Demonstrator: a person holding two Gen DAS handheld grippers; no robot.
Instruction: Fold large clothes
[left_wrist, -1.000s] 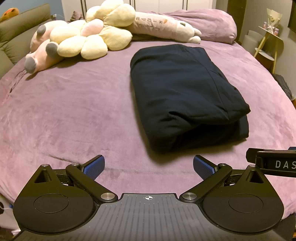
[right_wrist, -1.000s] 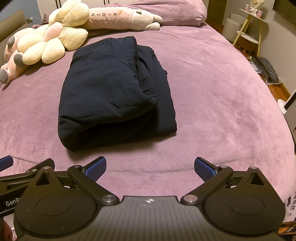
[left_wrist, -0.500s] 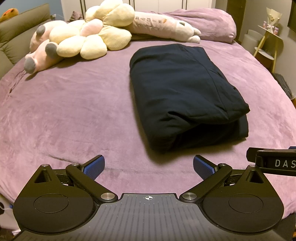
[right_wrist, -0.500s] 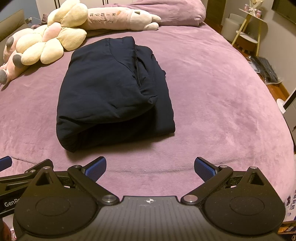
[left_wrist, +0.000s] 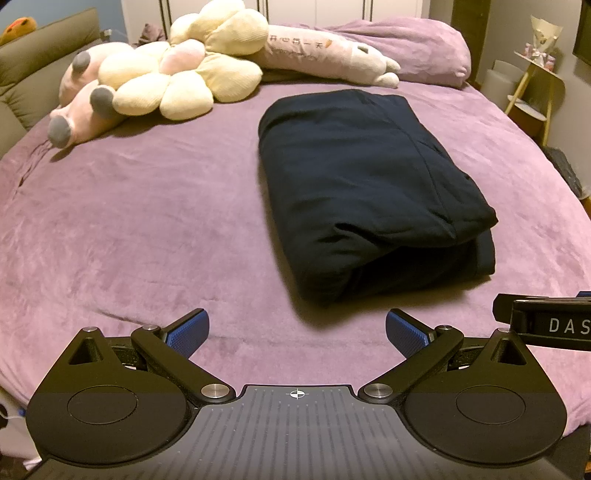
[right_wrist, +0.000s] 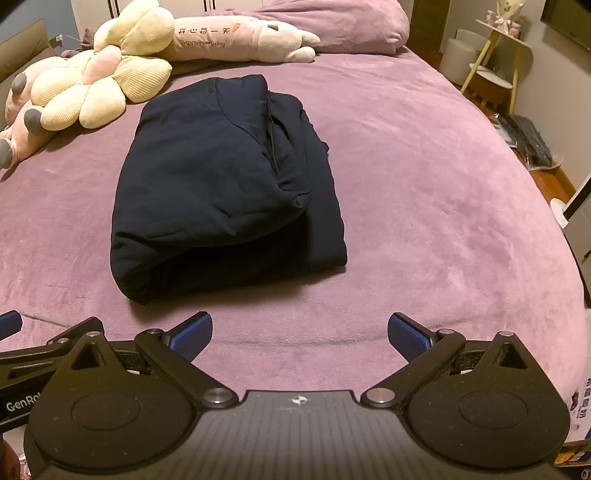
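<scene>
A dark navy garment (left_wrist: 365, 192) lies folded into a thick bundle on the purple bed (left_wrist: 147, 221); the right wrist view shows the same garment (right_wrist: 221, 184) left of centre. My left gripper (left_wrist: 297, 330) hovers open over the bed's near edge, short of the bundle, with nothing between its blue pads. My right gripper (right_wrist: 300, 334) is open too and empty, just before the bundle's near end. The two grippers sit side by side, and part of each shows at the edge of the other's view.
Plush toys lie at the head of the bed: a cream flower cushion (left_wrist: 177, 77), a pink plush (left_wrist: 77, 110) and a long rabbit bolster (right_wrist: 236, 37). A small side table (right_wrist: 495, 74) and floor clutter stand off the bed's right side.
Almost nothing: both views have shifted slightly, with the garment sliding a little left in the right wrist view. Both grippers stay open and empty.
</scene>
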